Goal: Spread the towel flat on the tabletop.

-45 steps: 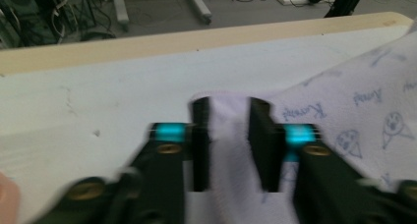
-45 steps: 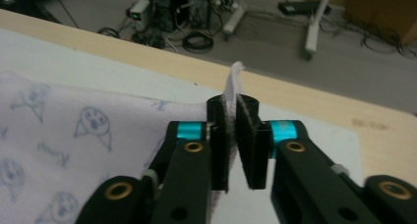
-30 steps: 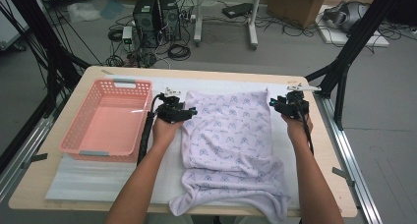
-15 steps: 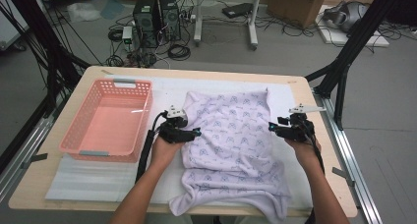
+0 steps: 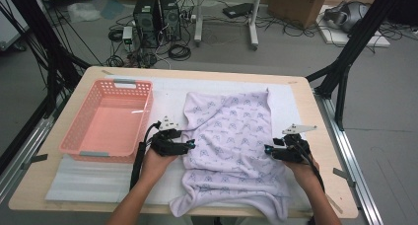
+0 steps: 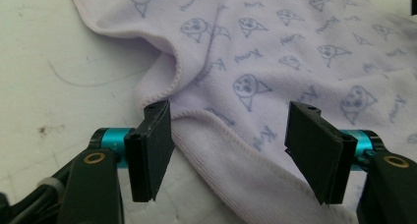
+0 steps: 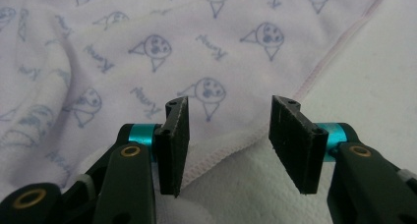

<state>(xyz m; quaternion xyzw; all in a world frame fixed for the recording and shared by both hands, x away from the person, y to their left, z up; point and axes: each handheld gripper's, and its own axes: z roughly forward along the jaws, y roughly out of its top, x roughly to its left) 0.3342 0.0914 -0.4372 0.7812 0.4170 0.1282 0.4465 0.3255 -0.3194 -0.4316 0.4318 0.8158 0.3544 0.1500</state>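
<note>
A lilac cloth (image 5: 229, 136) printed with small blue figures lies spread on a white mat (image 5: 167, 94), its near end hanging over the table's front edge. My left gripper (image 5: 190, 145) is at the cloth's left edge, pointing right. In the left gripper view the left gripper (image 6: 230, 108) has just been opening, and the cloth's (image 6: 275, 47) hem runs between the jaws untouched. My right gripper (image 5: 266, 149) is at the right edge, pointing left. In the right gripper view the right gripper (image 7: 231, 103) has also been opening, with the cloth's (image 7: 147, 47) stitched edge between its jaws, not pinched.
A pink plastic basket (image 5: 106, 121) stands left of the cloth, close to my left hand. The wooden table (image 5: 335, 195) ends just right of my right hand. Black frame posts, cables and computer cases stand on the floor beyond the far edge.
Both hands have drawn back from the cloth's far corners toward me, along its sides. Both pairs of jaws stand wider than before.
</note>
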